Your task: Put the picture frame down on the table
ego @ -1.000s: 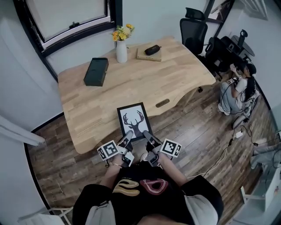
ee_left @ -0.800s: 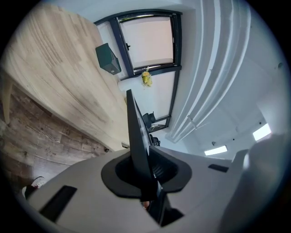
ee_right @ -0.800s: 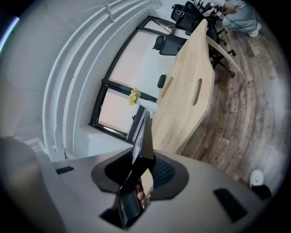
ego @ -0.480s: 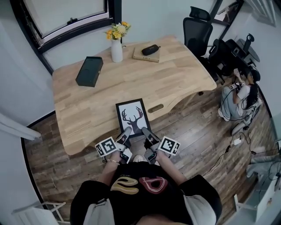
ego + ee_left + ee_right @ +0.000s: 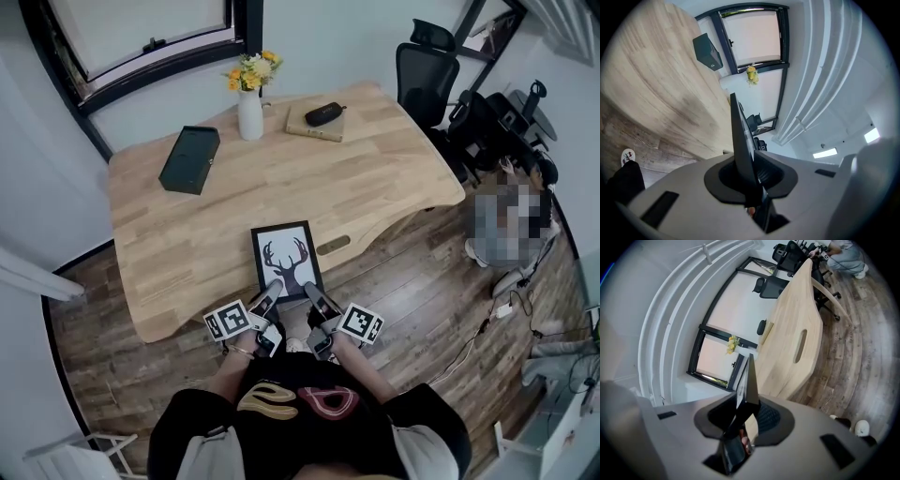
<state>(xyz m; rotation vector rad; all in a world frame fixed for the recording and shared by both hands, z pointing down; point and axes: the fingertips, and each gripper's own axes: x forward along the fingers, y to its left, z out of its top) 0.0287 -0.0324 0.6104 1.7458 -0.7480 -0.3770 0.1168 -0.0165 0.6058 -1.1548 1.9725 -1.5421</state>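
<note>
The black-framed deer picture frame (image 5: 287,260) lay over the near edge of the light wooden table (image 5: 187,234). The left gripper (image 5: 271,290) was clamped on its near left corner and the right gripper (image 5: 310,292) on its near right. Along the far side sat a dark rectangular box (image 5: 190,159) at left, then a white flower vase (image 5: 249,111), then a tan book (image 5: 314,122) with a black pouch (image 5: 323,112) on top. A black office chair (image 5: 427,70) stood beyond the right end.

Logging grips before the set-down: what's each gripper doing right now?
Left gripper: closed on the frame, at its near edge.
Right gripper: closed on the frame, same edge.
</note>
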